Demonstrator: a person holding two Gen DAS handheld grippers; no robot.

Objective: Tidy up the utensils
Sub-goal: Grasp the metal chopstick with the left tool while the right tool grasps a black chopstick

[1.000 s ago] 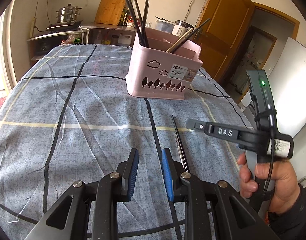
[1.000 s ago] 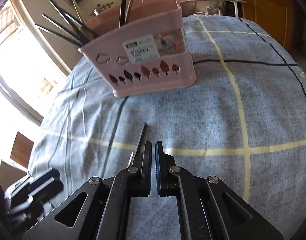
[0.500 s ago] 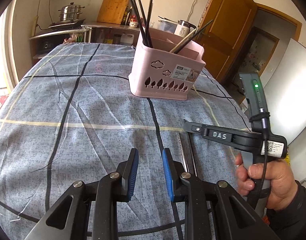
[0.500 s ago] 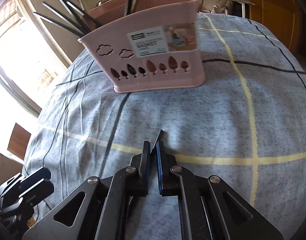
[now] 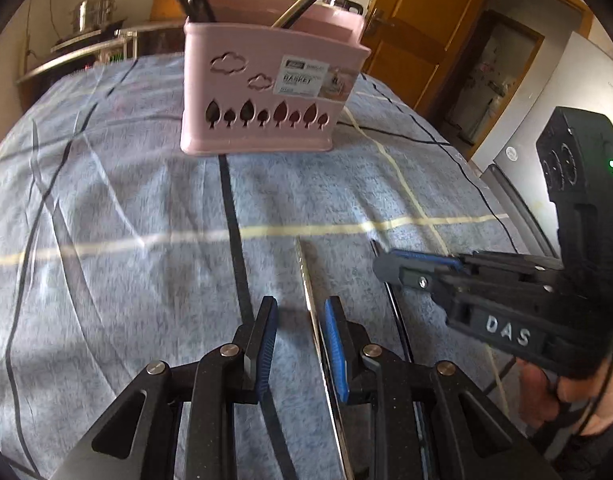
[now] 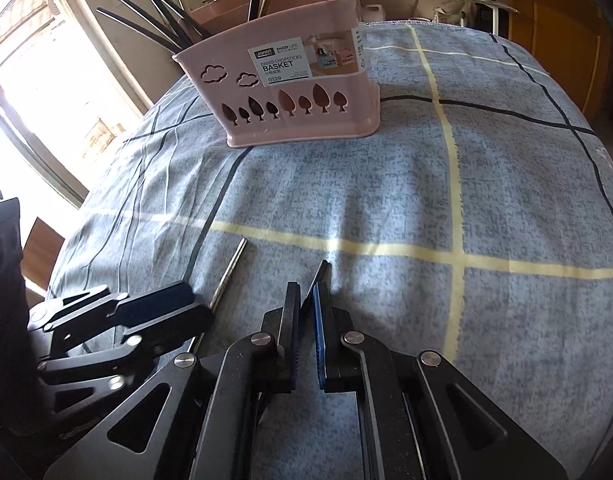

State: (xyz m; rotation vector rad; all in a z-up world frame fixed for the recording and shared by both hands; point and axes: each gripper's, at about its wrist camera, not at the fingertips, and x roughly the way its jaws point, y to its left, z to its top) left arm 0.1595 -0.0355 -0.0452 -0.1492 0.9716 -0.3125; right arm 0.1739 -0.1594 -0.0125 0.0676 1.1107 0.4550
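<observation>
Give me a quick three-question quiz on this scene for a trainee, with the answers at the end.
1. True or false: the left gripper is shut on the silver chopstick.
2. What does the right gripper hold? A: a spoon. B: a dark chopstick. C: nothing.
3. Short answer: what does the pink basket hold?

Key
1. False: its fingers are open, one on either side of the chopstick on the cloth.
2. B.
3. Chopsticks.
</observation>
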